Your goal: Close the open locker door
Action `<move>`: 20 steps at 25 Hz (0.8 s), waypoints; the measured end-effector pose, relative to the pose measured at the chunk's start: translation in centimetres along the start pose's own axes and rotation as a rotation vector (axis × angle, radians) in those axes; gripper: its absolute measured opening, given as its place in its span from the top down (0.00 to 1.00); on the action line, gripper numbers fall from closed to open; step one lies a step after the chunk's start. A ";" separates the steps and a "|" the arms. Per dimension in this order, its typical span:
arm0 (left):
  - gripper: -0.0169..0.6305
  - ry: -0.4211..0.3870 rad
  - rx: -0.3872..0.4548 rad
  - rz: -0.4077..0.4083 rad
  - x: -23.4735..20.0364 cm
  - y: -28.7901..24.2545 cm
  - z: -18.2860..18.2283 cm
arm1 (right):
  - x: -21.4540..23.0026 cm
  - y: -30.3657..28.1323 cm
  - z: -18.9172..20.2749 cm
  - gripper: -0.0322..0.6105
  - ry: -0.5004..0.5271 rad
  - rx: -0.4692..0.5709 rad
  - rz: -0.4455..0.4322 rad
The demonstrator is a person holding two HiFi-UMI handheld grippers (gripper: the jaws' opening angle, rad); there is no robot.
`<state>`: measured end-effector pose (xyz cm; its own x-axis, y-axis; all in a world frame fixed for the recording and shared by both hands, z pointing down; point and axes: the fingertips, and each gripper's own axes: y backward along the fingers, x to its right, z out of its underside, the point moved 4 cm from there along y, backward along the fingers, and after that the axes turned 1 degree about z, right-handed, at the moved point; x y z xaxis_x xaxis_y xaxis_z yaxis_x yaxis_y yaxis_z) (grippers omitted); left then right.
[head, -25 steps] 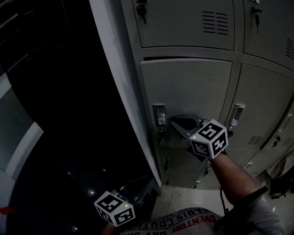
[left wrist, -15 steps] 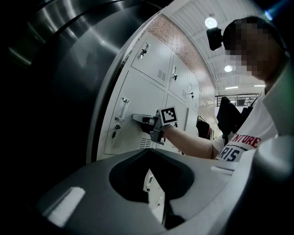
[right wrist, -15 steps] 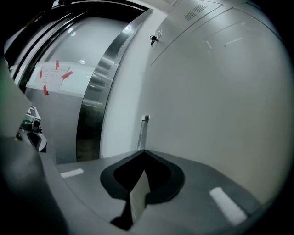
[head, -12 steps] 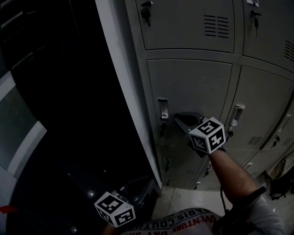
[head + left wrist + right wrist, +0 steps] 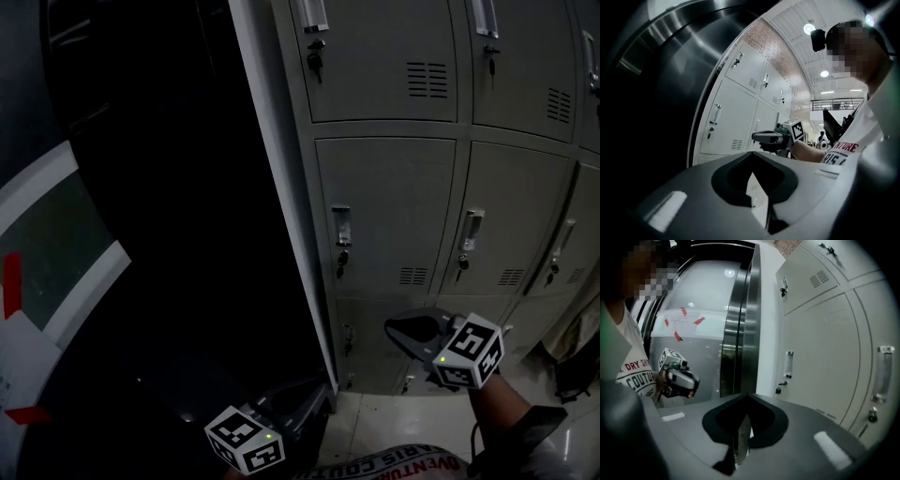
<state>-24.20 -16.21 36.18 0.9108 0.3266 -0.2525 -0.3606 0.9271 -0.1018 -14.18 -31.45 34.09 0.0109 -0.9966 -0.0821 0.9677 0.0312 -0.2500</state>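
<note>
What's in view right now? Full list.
doors: six or more, grey, right half of the head view, look shut
handles: one per door, silver, at each door's left edge
vents: several, dark slots, on the doors
panel: one, black, left of the doors
tape: strips, red, far left
floor: pale, below the doors
shirt: white with red print, bottom edge
left claw: shut, empty, low by the panel
right claw: shut, empty, low before the bottom doors
</note>
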 end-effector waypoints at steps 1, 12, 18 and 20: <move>0.97 -0.005 -0.003 0.013 0.9 1.0 0.4 | -2.6 1.2 0.8 0.96 -0.015 -0.002 0.000; 0.97 -0.037 -0.089 0.209 15.5 14.9 8.9 | -30.3 13.4 8.1 0.96 -0.309 0.048 0.108; 0.97 -0.019 -0.119 0.249 20.4 19.6 10.7 | -36.9 17.4 8.5 0.96 -0.377 0.060 0.171; 0.97 -0.026 -0.111 0.255 21.4 20.2 10.8 | -37.9 18.3 8.2 0.96 -0.380 0.073 0.179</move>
<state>-9.83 11.49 39.11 0.7924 0.5523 -0.2590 -0.5971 0.7892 -0.1437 5.18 6.22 40.51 0.2594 -0.9337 0.2469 0.9573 0.2148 -0.1936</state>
